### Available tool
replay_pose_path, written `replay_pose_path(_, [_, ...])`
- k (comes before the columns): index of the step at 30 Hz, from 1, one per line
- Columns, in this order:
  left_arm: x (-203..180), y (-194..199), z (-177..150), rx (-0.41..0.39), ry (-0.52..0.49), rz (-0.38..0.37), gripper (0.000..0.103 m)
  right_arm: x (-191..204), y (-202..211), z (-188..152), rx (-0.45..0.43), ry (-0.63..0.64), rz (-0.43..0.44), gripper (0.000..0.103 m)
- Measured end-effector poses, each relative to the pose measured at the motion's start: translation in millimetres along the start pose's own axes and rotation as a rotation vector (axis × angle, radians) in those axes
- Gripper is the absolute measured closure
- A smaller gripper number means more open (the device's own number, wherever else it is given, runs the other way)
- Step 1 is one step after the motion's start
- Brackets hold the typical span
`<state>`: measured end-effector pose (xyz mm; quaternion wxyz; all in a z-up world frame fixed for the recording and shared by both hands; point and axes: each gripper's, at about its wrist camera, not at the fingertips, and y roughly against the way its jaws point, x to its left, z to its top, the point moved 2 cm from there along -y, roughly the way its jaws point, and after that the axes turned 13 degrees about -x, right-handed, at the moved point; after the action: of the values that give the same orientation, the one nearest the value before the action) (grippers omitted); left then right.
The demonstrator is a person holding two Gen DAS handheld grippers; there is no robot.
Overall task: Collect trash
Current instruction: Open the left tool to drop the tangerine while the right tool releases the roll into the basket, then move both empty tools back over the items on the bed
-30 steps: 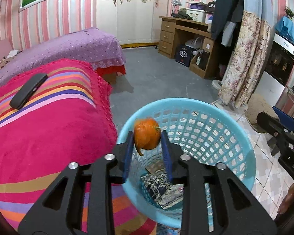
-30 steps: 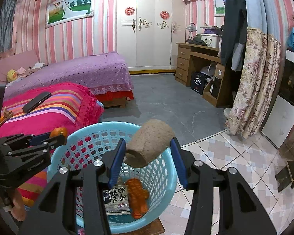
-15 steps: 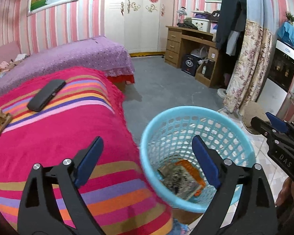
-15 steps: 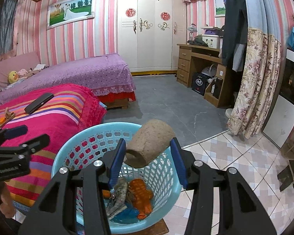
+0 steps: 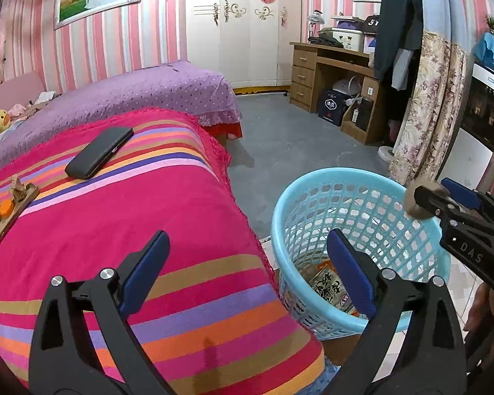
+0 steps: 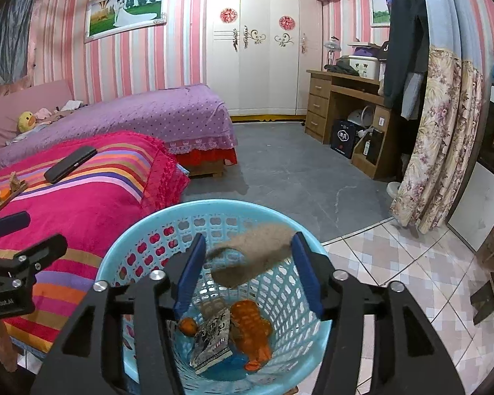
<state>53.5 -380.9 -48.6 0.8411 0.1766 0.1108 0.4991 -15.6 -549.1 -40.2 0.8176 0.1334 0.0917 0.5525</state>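
Note:
A light blue plastic basket (image 6: 138,240) stands on the floor beside the bed; it also shows in the left wrist view (image 5: 313,194). Inside lie an orange peel (image 6: 189,326), a printed wrapper (image 6: 212,339) and an orange packet (image 6: 250,326). My right gripper (image 6: 247,273) is over the basket with its jaws spread, and a blurred brown cardboard roll (image 6: 250,256) hangs loose between them. My left gripper (image 5: 247,270) is open and empty over the bed's edge, left of the basket.
A striped pink blanket (image 5: 115,217) covers the bed, with a black case (image 5: 98,153) and a small wooden tray of scraps (image 5: 8,205) on it. A purple bed (image 5: 148,92), a wooden desk (image 5: 329,75) and a floral curtain (image 5: 428,115) stand beyond the grey floor.
My left gripper let the orange peel fall into the basket, opened wide and drew back left over the bed. My right gripper has just spread its jaws and the brown roll is slipping down.

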Motion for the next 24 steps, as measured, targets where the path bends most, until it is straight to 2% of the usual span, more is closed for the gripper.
replay_pose_path(1, [2,1,1,0.0,0.004,0.001,0.01,2,-1,0,0.005,-0.001,0.007,0.023])
replay_pose_path(6, [14,5,6,-0.011,0.021,0.014,0.01,8,2,-3,0.013,0.017,-0.014,0.009])
replay_pose_path(12, [31,12,9,-0.021,0.038,0.027,0.01,14,4,-4,0.031,0.005,-0.042,0.005])
replay_pose_path(24, [77,28,14,-0.022,0.073,0.063,0.007,38,6,12,0.012,-0.005,-0.041,0.005])
